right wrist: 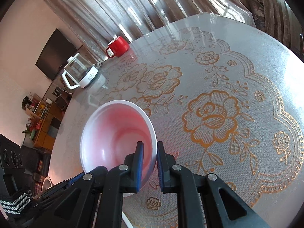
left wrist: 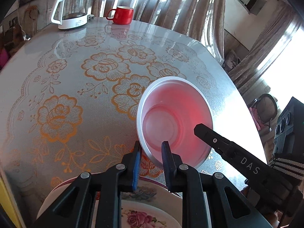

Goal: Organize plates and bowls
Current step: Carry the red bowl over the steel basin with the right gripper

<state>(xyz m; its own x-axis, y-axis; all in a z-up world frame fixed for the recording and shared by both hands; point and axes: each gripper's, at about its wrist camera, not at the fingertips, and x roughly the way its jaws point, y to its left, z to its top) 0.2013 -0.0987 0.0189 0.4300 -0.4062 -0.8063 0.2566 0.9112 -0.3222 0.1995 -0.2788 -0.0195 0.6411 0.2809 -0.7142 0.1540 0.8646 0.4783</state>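
Note:
A pink bowl with a white rim (left wrist: 175, 121) is held tilted above the table (left wrist: 76, 79), between both grippers. My left gripper (left wrist: 151, 147) is shut on its near-left rim. My right gripper (right wrist: 150, 150) is shut on the bowl's right rim (right wrist: 117, 133), one finger inside and one outside; its finger (left wrist: 210, 134) shows in the left wrist view. White plates with a pink rose pattern (left wrist: 144, 216) lie under my left gripper at the table's near edge.
A red mug (left wrist: 122, 15) and a glass kettle on a white base (left wrist: 73, 9) stand at the table's far edge; both also show in the right wrist view, the mug (right wrist: 118, 46) and the kettle (right wrist: 81, 73). Curtains hang behind the table.

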